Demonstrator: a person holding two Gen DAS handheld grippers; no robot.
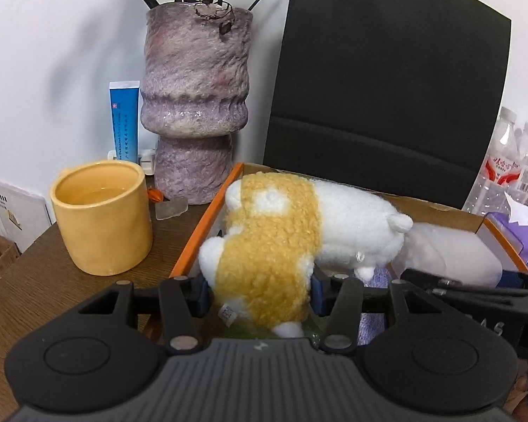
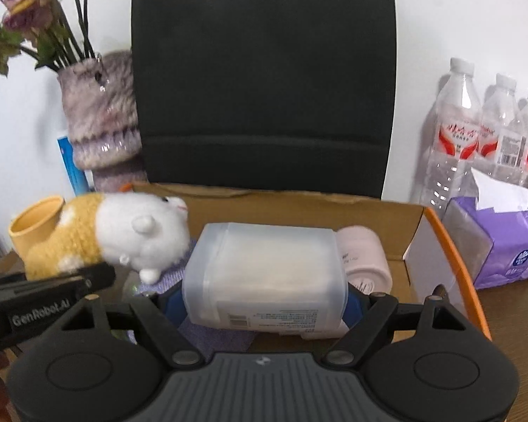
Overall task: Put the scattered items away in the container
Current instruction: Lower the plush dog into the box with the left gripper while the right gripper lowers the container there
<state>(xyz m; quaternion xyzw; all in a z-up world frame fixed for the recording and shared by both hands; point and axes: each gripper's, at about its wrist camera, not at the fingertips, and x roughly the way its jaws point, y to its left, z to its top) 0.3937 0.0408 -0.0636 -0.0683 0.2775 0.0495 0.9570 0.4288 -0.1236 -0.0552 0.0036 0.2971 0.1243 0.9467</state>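
My left gripper (image 1: 258, 293) is shut on a white and yellow plush toy (image 1: 285, 232), held over the left side of the orange-edged cardboard box (image 1: 200, 232). My right gripper (image 2: 264, 304) is shut on a frosted white plastic container (image 2: 264, 274) lying on its side over the middle of the box (image 2: 450, 249). The plush toy (image 2: 123, 239) hangs to the left of that container. A pale pink roll (image 2: 364, 256) lies inside the box behind the container, and a purple cloth (image 2: 169, 279) lies on the box floor.
A yellow mug (image 1: 104, 218) and a mottled purple vase (image 1: 193, 105) stand left of the box on the wooden table (image 1: 35, 281). A black chair back (image 2: 264, 77) rises behind. Water bottles (image 2: 489, 133) and a purple tissue pack (image 2: 503, 246) sit to the right.
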